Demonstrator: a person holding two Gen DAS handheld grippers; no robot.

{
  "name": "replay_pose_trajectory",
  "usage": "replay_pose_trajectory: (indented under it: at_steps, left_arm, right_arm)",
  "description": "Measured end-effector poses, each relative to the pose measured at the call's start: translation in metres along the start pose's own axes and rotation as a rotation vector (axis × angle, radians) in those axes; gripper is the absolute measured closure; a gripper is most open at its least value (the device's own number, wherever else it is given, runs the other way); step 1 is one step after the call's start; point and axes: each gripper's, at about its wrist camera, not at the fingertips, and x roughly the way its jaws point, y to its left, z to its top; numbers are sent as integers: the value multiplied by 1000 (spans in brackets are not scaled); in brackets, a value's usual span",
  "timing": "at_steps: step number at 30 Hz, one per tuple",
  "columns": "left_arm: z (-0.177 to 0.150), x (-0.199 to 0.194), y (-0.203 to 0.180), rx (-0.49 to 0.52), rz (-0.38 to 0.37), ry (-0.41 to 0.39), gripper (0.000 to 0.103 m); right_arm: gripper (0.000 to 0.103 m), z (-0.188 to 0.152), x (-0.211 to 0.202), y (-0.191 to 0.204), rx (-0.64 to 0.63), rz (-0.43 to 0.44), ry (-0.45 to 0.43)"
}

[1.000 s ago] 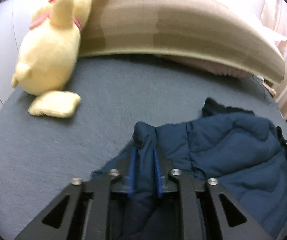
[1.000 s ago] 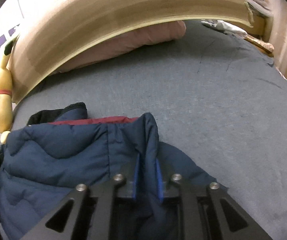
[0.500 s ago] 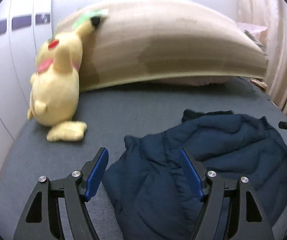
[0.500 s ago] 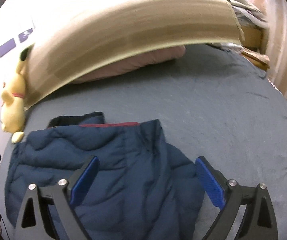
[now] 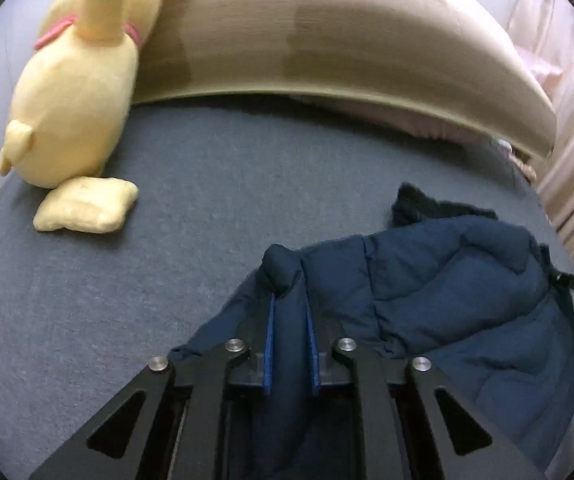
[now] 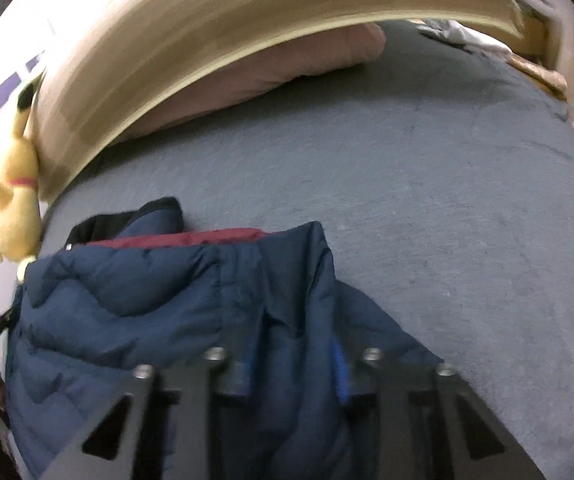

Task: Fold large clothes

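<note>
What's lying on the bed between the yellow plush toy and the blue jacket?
Nothing: in the left wrist view, only bare grey bed sheet separates the yellow plush toy from the blue jacket.

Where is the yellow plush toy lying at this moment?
In the left wrist view the yellow plush toy lies at the upper left on the grey bed, leaning against the beige pillow, apart from the blue jacket.
</note>
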Motion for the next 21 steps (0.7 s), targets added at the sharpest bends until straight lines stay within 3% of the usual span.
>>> replay_pose_trajectory:
  at_steps: [3, 7, 11, 13, 14, 15, 16, 17, 18, 19, 21]
  left_arm:
    - [5, -5, -3, 24, 9, -27, 94]
    - [17, -20, -2, 8, 27, -108, 95]
    - [20, 8, -6, 13, 80, -34, 92]
    - [17, 19, -6, 14, 93, 9, 83]
    - [17, 15, -5, 8, 98, -8, 79]
    - [16, 8, -4, 1, 106, -26, 65]
    - [17, -2, -2, -2, 107, -51, 51]
    - [18, -12, 0, -3, 118, -74, 46]
    - [18, -23, 2, -5, 136, -96, 39]
    - [18, -42, 3, -11, 166, -145, 37]
    - [18, -69, 1, -13, 202, -198, 35]
  right_arm:
    - [94, 5, -17, 14, -77, -39, -38]
    - [94, 19, -41, 13, -61, -53, -126]
    - [94, 23, -18, 16, -42, -107, -100]
    - [88, 17, 7, 16, -22, -118, -22]
    - [86, 12, 11, 17, -16, -130, -31]
    - [84, 10, 8, 18, -15, -141, -47]
    - [79, 9, 5, 19, -13, -144, -50]
    - [55, 8, 2, 20, -15, -153, -46]
    - [15, 8, -6, 20, -15, -168, -40]
    - [9, 9, -10, 22, -11, -168, -52]
    - [10, 9, -39, 23, -5, -164, -123]
